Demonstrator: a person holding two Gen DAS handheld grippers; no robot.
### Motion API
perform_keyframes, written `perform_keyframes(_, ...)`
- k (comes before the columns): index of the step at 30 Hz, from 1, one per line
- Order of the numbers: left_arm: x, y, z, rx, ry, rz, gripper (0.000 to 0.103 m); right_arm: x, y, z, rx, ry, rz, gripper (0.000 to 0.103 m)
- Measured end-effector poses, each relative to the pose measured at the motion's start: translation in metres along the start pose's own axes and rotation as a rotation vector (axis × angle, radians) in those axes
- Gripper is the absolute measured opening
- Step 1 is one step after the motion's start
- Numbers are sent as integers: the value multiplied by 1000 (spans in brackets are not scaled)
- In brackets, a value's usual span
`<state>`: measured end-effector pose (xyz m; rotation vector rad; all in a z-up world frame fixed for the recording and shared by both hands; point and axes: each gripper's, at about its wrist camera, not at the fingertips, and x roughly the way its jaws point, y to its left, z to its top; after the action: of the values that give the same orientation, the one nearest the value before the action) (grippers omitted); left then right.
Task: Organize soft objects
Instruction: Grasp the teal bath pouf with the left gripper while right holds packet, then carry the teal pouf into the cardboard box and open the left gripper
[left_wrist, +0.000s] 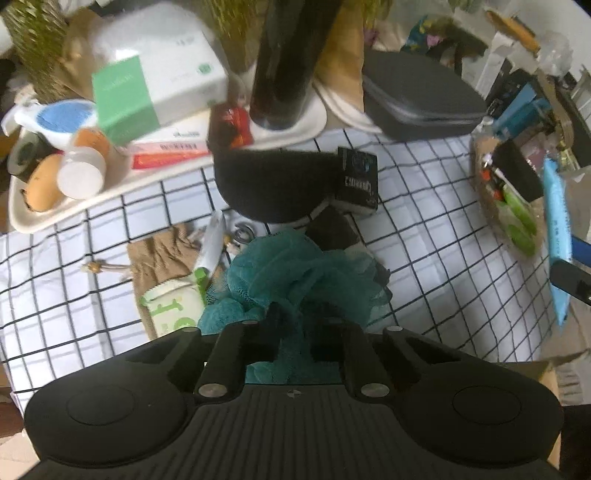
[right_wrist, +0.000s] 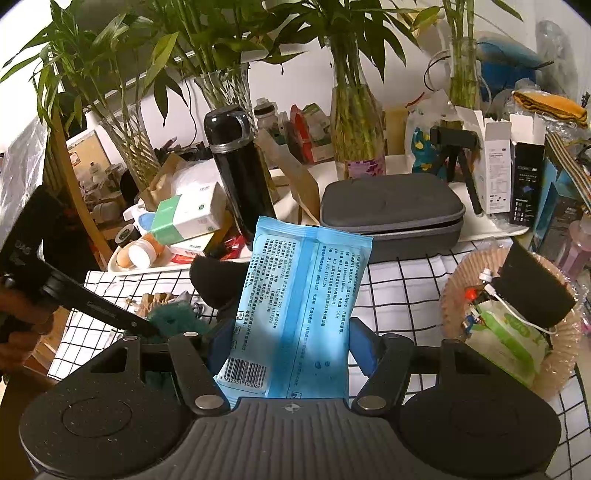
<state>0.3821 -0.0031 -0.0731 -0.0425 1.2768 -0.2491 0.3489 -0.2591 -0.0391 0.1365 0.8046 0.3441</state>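
Two soft things were in the jaws at this moment, one for each hand. The left gripper (left_wrist: 293, 325) had its jaws squeezed on a teal mesh bath pouf (left_wrist: 295, 269), which bulged out in front of the jaws just above the checked cloth on the surface (left_wrist: 424, 229). The right gripper (right_wrist: 291, 347) had its jaws closed on the sides of a blue pack of wet wipes (right_wrist: 303, 288), and the pack stood up tall between them with its barcode end down near the camera. To the right sat a round woven basket (right_wrist: 458, 284) that already had a green-and-white soft pack (right_wrist: 509, 332) and a dark sponge block (right_wrist: 532, 288) in it, so I think some of the sorting was done. The pouf and the wipes were not in the basket yet. A black rounded pad (left_wrist: 273, 184), a tan cloth pouch (left_wrist: 162, 254) and a small pale pack with green letters (left_wrist: 173, 306) lay on the checked cloth, so it looked like more was left to do. A black flask (right_wrist: 240, 173) and a grey zip case (right_wrist: 391, 214) stood behind.
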Motion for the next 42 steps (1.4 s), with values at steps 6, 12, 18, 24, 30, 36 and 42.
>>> perform_keyframes(6,-40,-6,-9,5,-110,16,10,-5,3,0,-9,-14,-1,68)
perform_keyframes(12,-88,-18,-19,42,-232,21,10,-18,7,1,-8,-51,33,68)
perform_keyframes(18,-130,-37,-36,78,-321,29,10,-34,12,2,3,-83,126,68)
perform_keyframes(24,-166,-48,-56,105,-389,17,10,-47,21,-2,-2,-93,230,68)
perform_keyframes(30,-192,-60,-90,136,-429,-2,10,-60,26,-10,-4,-88,311,68)
perform_keyframes(36,-201,-67,-129,164,-444,-14,10,-71,32,-21,-7,-67,349,68)
perform_keyframes(42,-191,-64,-161,151,-433,-15,10,-81,52,-41,-53,-40,351,68)
